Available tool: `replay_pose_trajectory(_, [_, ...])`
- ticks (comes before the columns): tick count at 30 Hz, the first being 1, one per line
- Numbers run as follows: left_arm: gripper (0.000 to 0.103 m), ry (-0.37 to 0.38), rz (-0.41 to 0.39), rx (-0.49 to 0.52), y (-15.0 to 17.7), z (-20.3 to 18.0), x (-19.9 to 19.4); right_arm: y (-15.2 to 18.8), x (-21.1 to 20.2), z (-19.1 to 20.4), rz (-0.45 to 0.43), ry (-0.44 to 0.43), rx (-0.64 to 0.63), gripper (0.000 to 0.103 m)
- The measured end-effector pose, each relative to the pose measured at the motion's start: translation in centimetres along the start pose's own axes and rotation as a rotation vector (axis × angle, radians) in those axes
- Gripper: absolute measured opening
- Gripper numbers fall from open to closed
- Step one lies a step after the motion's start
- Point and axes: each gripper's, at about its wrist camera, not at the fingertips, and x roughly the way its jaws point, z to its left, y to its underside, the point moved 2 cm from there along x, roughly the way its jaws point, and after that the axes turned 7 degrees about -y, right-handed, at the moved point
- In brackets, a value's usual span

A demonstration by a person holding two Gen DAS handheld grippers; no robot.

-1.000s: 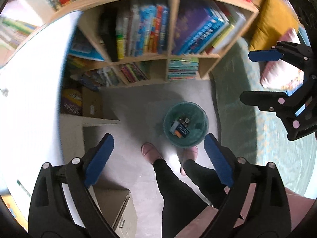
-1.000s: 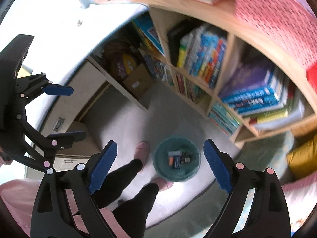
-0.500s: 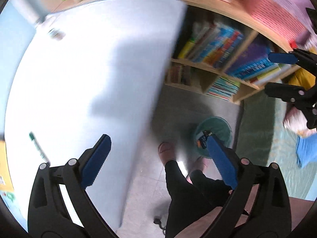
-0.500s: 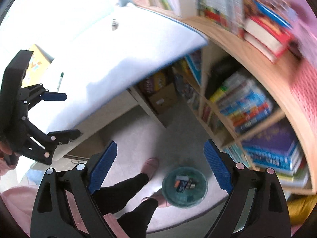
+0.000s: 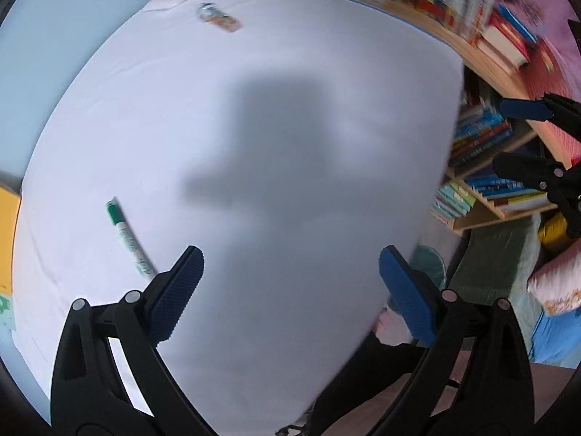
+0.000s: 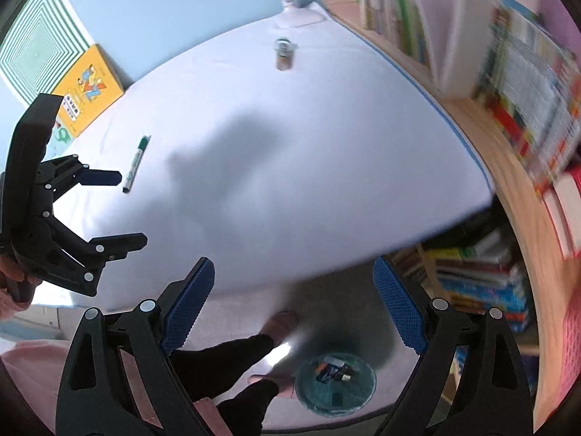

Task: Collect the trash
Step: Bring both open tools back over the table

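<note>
Both grippers hung over the white surface, fingers spread wide and empty.

Nearest, on the floor by the person's feet, the teal bin [image 6: 334,387] held several scraps. The right gripper [image 6: 292,290] and left gripper [image 5: 290,276] were above the near part of the white surface [image 5: 254,127]. A green marker [image 5: 128,238] lay beside the left fingers; a small wrapper [image 5: 219,21] lay at the far edge, with a bookshelf [image 6: 508,109] alongside.

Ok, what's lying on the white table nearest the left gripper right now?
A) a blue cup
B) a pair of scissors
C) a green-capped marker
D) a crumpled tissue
C: the green-capped marker lies on the white table, just ahead of the open left gripper.
</note>
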Motion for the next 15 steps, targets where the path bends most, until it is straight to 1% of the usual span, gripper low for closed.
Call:
replay_pose_trajectory(5, [0.095, -0.007, 0.007, -0.066, -0.2, 3.9, 0.7, -3.7, 2.3, 1.7, 0.02, -0.013, -0.04, 0.089])
replay_pose_trajectory(8, [0.095, 0.008, 0.017, -0.098, -0.1, 6.3, 1.5, -6.1, 4.1, 2.8, 0.029, -0.026, -0.059, 0.089])
replay_pose_trajectory(12, [0.095, -0.015, 0.032, -0.142, 0.2, 8.8, 2.2, -8.4, 5.9, 4.0, 0.048, -0.039, -0.073, 0.089])
replay_pose_trajectory(15, [0.095, -0.009, 0.04, -0.194, 0.5, 10.4, 2.4, -9.9, 7.2, 4.8, 0.066, -0.058, -0.106, 0.089])
